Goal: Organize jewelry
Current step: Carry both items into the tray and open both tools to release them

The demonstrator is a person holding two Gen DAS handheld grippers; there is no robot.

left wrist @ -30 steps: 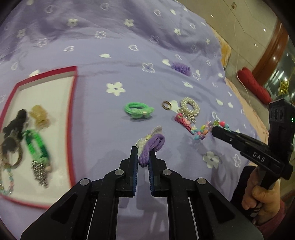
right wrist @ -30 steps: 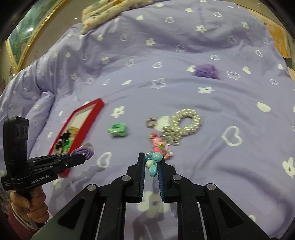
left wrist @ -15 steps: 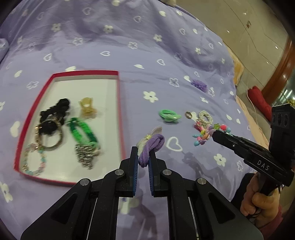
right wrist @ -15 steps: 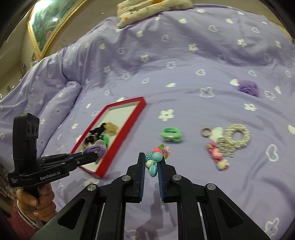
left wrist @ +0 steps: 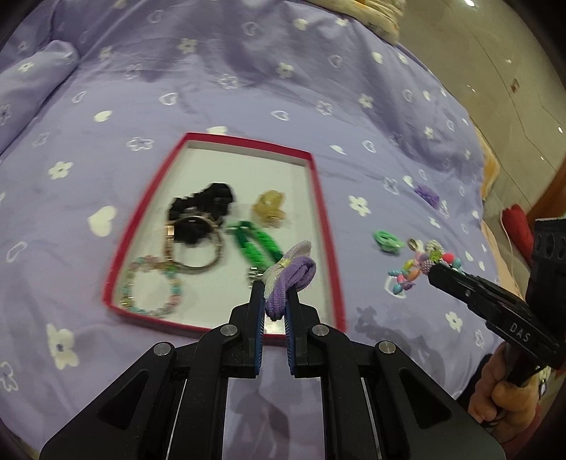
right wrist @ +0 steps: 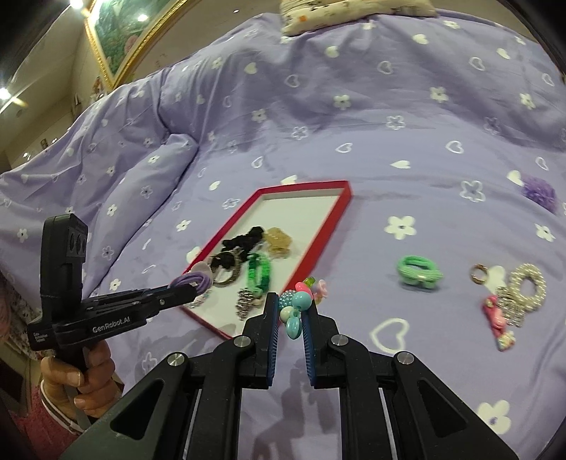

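My left gripper (left wrist: 275,300) is shut on a purple hair tie with a silver mesh bow (left wrist: 290,270), held above the near right corner of the red-rimmed white tray (left wrist: 320,208). The tray holds a black scrunchie (left wrist: 201,205), a metal bangle (left wrist: 194,247), a pastel bead bracelet (left wrist: 152,286), a green braided band (left wrist: 256,244) and a tan clip (left wrist: 270,207). My right gripper (right wrist: 292,311) is shut on a colourful bead bracelet (right wrist: 295,308), hanging over the bedspread just right of the tray (right wrist: 329,226). The left gripper (right wrist: 191,288) shows at the left of the right wrist view.
On the purple flowered bedspread (right wrist: 353,124) to the right lie a green hair tie (right wrist: 419,270), a small gold ring (right wrist: 477,273), a pearl bracelet (right wrist: 527,286), a pink clip (right wrist: 497,320) and a purple scrunchie (right wrist: 539,189). A pillow (right wrist: 353,12) lies far back. A hand (right wrist: 81,382) grips the left handle.
Both grippers have swung left with their loads. The tray has come from the left edge to the centre of both views; the loose pieces have slid off to the right.
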